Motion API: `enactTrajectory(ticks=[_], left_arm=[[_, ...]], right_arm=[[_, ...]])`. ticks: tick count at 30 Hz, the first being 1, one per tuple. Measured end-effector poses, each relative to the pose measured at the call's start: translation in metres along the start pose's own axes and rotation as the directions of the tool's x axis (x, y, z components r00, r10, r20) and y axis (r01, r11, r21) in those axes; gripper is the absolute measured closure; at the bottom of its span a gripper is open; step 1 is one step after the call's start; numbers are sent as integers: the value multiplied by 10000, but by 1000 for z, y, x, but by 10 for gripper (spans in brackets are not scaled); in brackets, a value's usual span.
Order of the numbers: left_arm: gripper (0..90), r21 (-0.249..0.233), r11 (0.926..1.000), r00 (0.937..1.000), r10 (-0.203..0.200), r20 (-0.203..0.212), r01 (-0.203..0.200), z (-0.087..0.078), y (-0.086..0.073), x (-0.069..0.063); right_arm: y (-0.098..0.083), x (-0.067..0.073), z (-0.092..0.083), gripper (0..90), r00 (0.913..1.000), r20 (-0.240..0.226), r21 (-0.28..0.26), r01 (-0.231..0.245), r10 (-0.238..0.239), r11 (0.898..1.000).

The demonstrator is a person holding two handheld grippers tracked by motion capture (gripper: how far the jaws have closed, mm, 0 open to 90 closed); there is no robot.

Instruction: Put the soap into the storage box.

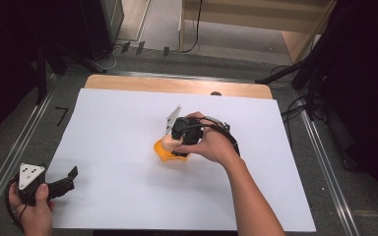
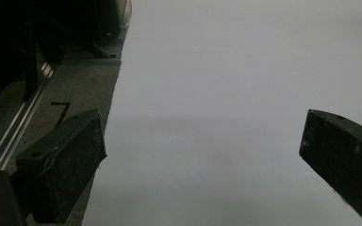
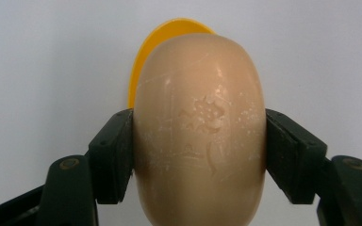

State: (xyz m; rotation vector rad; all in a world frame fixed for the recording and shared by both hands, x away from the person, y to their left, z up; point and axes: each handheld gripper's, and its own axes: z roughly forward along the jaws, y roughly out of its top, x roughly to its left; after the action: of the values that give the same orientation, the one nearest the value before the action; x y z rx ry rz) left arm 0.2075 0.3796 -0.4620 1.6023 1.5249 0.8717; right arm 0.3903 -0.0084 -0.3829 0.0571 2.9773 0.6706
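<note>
My right gripper (image 1: 179, 142) sits near the middle of the white sheet (image 1: 128, 162) that covers the bench (image 1: 177, 84), pointing down and toward me. Its jaws are clamped on a soap (image 3: 200, 127), a smooth tan oval bar with a faint stamped mark on its face; each pad presses flat against one long side. Behind the soap an orange dish (image 3: 153, 47) peeks out, its rounded rim showing past the bar's upper left edge. From the high view the dish (image 1: 165, 153) lies on the sheet under my right hand (image 1: 211, 145), with the soap (image 1: 169, 141) just above it; I cannot tell whether the two touch.

My left gripper (image 1: 61, 184) is well apart from all that, at the sheet's near left corner, held low in my left hand (image 1: 32, 209). Its jaws stand wide apart with nothing between them, one over the sheet's left edge, the other over bare paper (image 2: 245, 94).
</note>
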Motion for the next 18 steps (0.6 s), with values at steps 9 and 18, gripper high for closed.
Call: enactTrajectory(ticks=[9, 18], left_arm=[[14, -13, 10000, 10000, -40, 5, 40, 0, 0, 0], [14, 4, 10000, 10000, -17, 5, 17, 0, 0, 0]], right_arm=[[2, -2, 6, 326, 9997, -244, 162, 40, -36, 9999], [1, -5, 9, 324, 9985, -513, 267, -171, 185, 9995]])
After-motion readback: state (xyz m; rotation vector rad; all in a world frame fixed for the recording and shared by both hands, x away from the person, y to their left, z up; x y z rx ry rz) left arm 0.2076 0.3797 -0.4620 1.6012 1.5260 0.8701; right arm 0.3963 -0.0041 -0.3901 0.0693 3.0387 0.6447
